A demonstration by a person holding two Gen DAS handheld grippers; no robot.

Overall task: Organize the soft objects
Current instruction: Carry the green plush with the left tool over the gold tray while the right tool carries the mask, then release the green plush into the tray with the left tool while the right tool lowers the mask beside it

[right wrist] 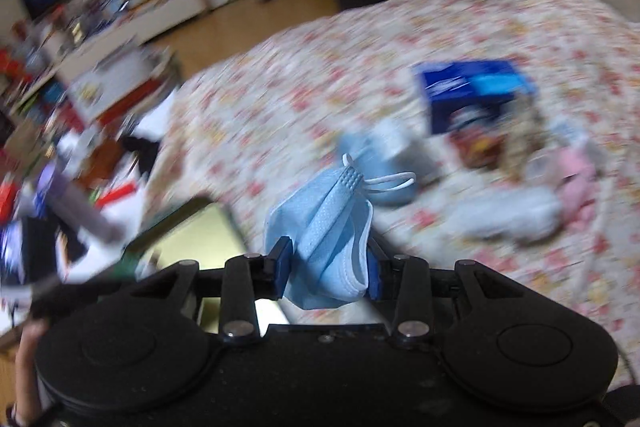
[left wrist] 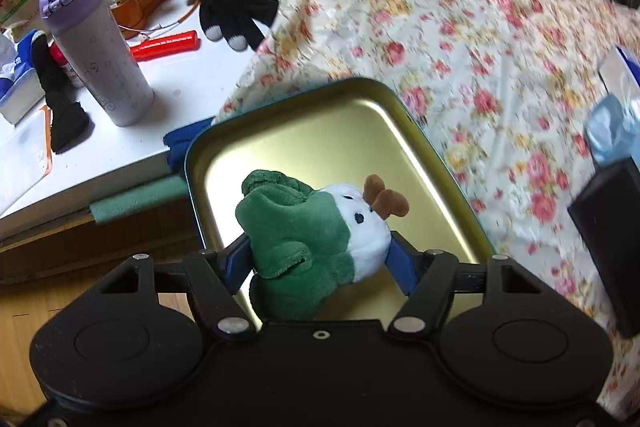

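Observation:
My left gripper point(left wrist: 316, 255) is shut on a green and white plush toy point(left wrist: 308, 231) with brown antlers, held just above an open gold-lined tin tray point(left wrist: 436, 163) that lies on the floral bedspread. My right gripper point(right wrist: 330, 269) is shut on a folded light blue face mask point(right wrist: 324, 239), held in the air over the bed; this view is motion-blurred. The tin also shows at the lower left of the right wrist view point(right wrist: 188, 231). The right gripper with the mask appears at the right edge of the left wrist view point(left wrist: 612, 163).
A white table point(left wrist: 120, 131) to the left holds a purple bottle point(left wrist: 92, 51), a black glove point(left wrist: 232, 7), a black sock point(left wrist: 60, 95) and a red tube point(left wrist: 166, 45). On the bed lie a blue box point(right wrist: 472, 95), another blue mask point(right wrist: 372, 171), and white and pink soft items point(right wrist: 520, 207).

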